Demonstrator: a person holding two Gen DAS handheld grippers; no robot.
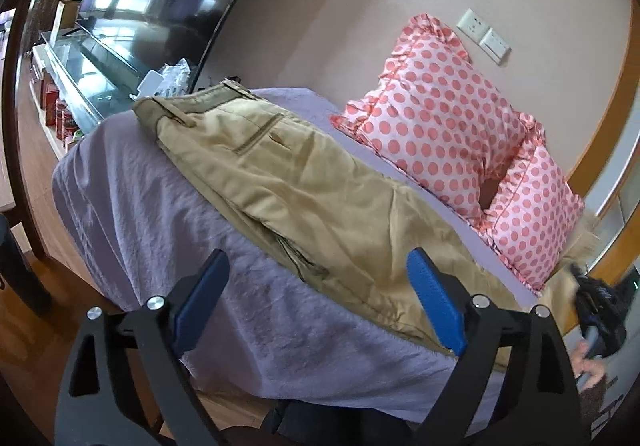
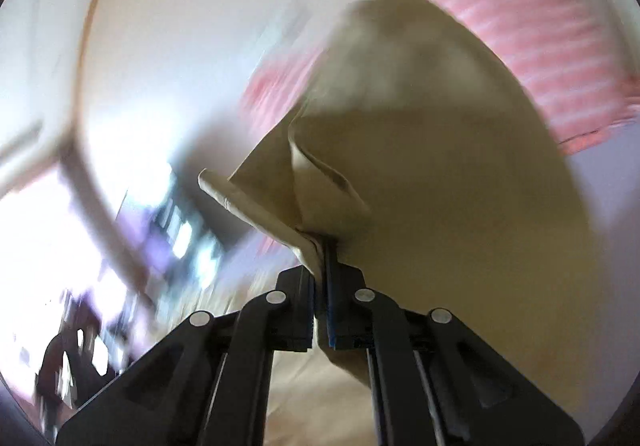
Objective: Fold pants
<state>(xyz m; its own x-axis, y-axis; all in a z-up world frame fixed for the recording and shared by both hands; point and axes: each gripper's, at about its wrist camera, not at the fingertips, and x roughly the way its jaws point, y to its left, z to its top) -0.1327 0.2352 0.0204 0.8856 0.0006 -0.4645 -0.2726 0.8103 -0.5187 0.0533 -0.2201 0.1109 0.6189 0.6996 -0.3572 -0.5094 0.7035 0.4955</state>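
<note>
Khaki pants [image 1: 304, 182] on lavender bedspread [image 1: 160, 214]; left tool [image 1: 320, 310] spread wide, right tool [image 2: 322, 246] clamping their hem

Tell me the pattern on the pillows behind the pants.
Pink with coral polka dots and ruffled edges; the pillows show best in the left wrist view.

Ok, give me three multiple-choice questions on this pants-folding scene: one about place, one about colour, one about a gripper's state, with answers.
1. Where do the pants lie?
A. on the purple bedspread
B. on the floor
C. on a chair

2. What colour are the dots on the pillows?
A. green
B. coral pink
C. black

3. What is the left gripper doing?
A. clamping a pillow
B. pinching the pants
C. open, holding nothing

Answers: A, khaki cloth stretches across the bedspread; B, pink dots on pale fabric; C, its blue pads stand apart, while the right gripper pinches the hem.
</note>
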